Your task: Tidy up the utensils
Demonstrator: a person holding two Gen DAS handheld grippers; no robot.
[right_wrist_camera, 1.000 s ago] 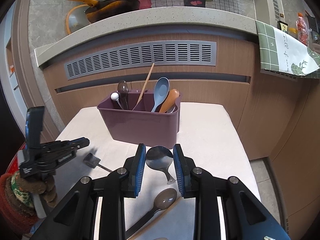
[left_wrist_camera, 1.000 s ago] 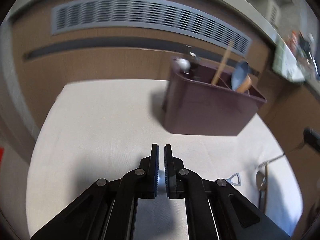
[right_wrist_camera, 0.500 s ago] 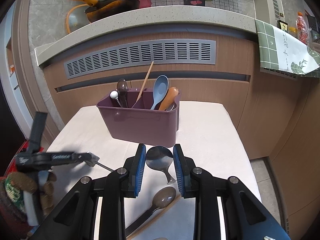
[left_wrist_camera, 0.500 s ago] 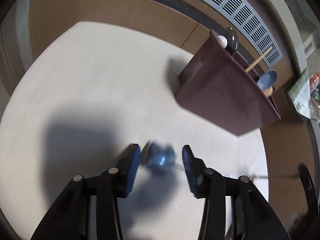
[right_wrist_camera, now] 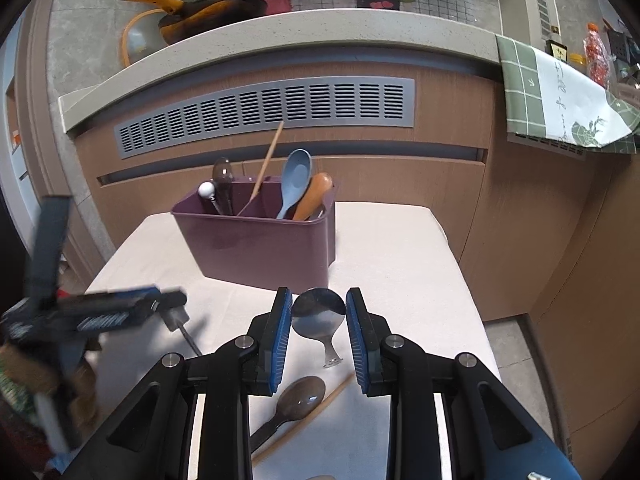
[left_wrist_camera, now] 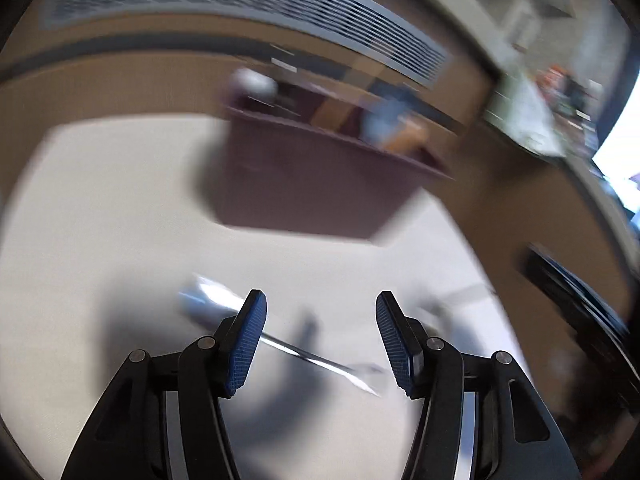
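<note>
A purple utensil holder [right_wrist_camera: 260, 244] stands at the back of the white table [right_wrist_camera: 400, 264] with a blue spoon [right_wrist_camera: 296, 176], an orange handle and a chopstick in it; it also shows blurred in the left wrist view [left_wrist_camera: 316, 176]. My left gripper [left_wrist_camera: 320, 332] is open over a metal utensil with a grey handle [left_wrist_camera: 280, 344] lying on the table; it also shows in the right wrist view [right_wrist_camera: 160, 304]. My right gripper [right_wrist_camera: 318, 332] is open around a short metal spoon [right_wrist_camera: 320, 316] lying on the table.
A dark spoon [right_wrist_camera: 292, 404] and a wooden chopstick [right_wrist_camera: 316, 408] lie near the table's front. Wooden cabinets with a grey vent [right_wrist_camera: 264, 112] stand behind. A green cloth [right_wrist_camera: 560, 100] hangs at right.
My left gripper opened, let go of the metal utensil and swung; the utensil now lies on the table. My right gripper has not moved.
</note>
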